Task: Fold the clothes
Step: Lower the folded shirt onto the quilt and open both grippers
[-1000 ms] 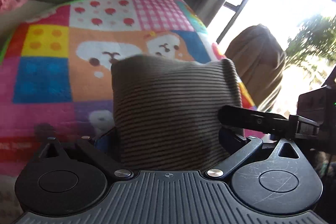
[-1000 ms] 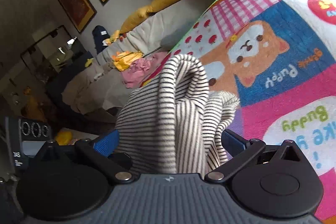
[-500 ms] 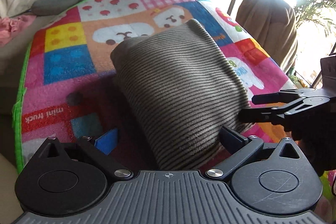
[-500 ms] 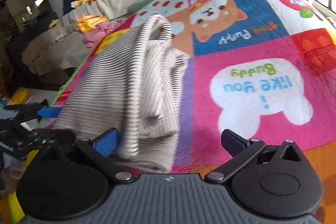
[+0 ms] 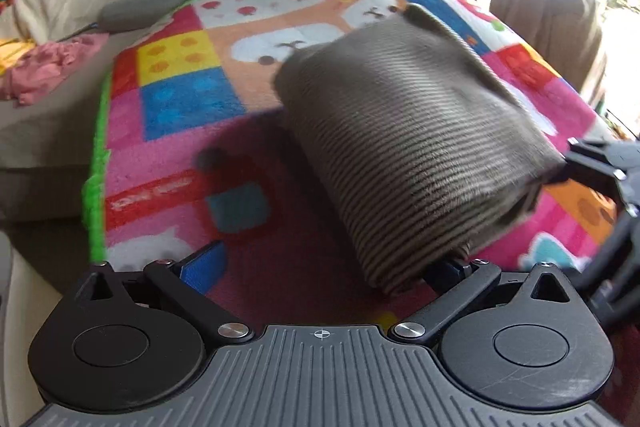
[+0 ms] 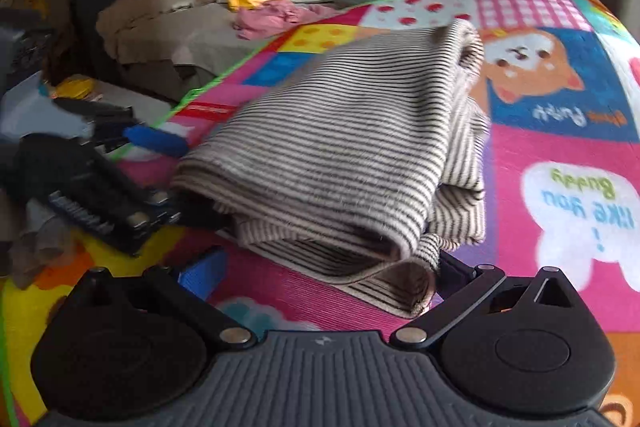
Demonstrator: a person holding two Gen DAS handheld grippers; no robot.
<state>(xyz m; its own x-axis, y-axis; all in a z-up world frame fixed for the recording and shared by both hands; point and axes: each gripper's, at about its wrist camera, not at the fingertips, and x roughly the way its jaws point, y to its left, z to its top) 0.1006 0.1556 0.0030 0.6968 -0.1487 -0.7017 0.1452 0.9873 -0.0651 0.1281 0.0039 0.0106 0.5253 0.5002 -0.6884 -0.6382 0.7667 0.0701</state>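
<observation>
Garment (image 5: 416, 151), striped and already folded into a thick bundle, lies on the patchwork play mat (image 5: 180, 107); from the left hand-held gripper (image 5: 320, 267) it sits at one o'clock, long axis running away; jaws spread, nothing pinched. Right hand-held gripper (image 6: 320, 267) likewise spread, bundle at twelve o'clock, equally near; only its view shows the open layered hem.

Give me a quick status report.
Left gripper open, right gripper open. Striped garment folded on the play mat, released. Nothing blocking.
</observation>
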